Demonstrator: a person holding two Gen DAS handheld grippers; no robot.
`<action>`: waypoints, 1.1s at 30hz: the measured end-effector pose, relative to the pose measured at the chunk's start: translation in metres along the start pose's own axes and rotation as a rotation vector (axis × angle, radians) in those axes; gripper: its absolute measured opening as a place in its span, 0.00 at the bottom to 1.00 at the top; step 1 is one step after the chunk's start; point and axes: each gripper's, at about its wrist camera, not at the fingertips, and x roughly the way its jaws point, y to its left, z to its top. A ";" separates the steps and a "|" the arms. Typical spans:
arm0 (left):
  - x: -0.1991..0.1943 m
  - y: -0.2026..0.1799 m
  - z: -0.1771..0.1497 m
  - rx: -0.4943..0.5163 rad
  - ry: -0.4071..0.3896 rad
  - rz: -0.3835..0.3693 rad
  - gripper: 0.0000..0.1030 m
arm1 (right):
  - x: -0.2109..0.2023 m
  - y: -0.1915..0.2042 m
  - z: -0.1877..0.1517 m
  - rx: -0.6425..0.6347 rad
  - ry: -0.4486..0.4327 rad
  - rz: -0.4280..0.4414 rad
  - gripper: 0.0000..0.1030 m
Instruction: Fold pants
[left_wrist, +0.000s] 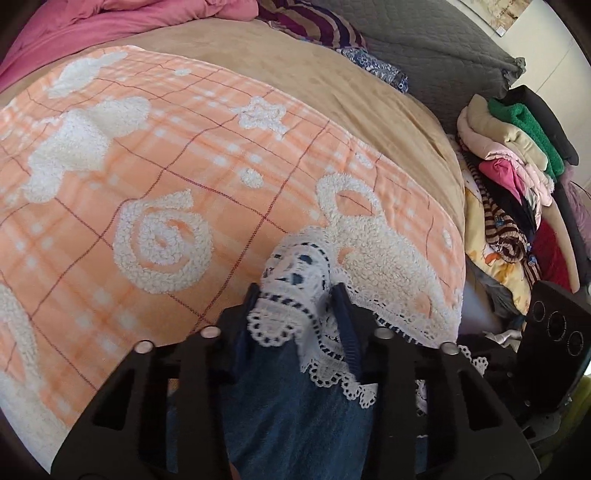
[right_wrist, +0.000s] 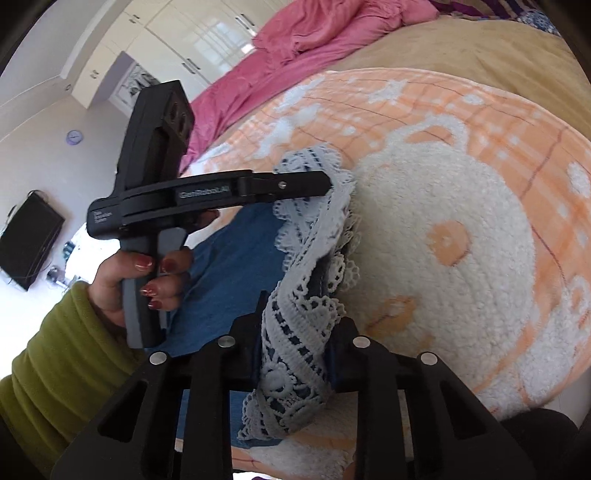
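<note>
Both grippers pinch the same lace hem of the pants (left_wrist: 295, 413), which are blue denim with a white lace border (right_wrist: 295, 332). The left gripper (left_wrist: 295, 295) has its jaws pressed on the lace, with the scalloped edge bunched up between the two black fingers (left_wrist: 343, 306). The right gripper (right_wrist: 299, 325) has its jaws pressed on another part of the same border, and the lace runs as a twisted band from it up to the left gripper (right_wrist: 328, 184), which enters that view from the left side. The hand (right_wrist: 147, 280) of the person holds the handle of the left gripper, and a green sleeve (right_wrist: 48, 369) covers the arm.

The pants lie on the near part of an orange checked blanket (left_wrist: 184, 166) with white fluffy patterns, and the hem is close to the right edge of this blanket. Past the blanket there is a wide tan bed cover (left_wrist: 332, 74), flat and free, and a pink quilt (right_wrist: 295, 48) is crumpled at the far end of it. On the right side the bed edge drops beside a pile of folded clothes (left_wrist: 517, 166), so there the room is narrow. To the left and ahead the blanket is flat and bare.
</note>
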 end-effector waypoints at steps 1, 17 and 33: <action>-0.004 -0.001 -0.001 -0.001 -0.013 0.001 0.22 | -0.001 0.002 0.000 -0.011 -0.012 0.013 0.23; -0.167 0.060 -0.081 -0.164 -0.319 -0.067 0.20 | 0.018 0.142 -0.024 -0.371 0.007 0.306 0.23; -0.216 0.126 -0.220 -0.616 -0.531 -0.069 0.77 | 0.083 0.209 -0.106 -0.776 0.204 0.232 0.62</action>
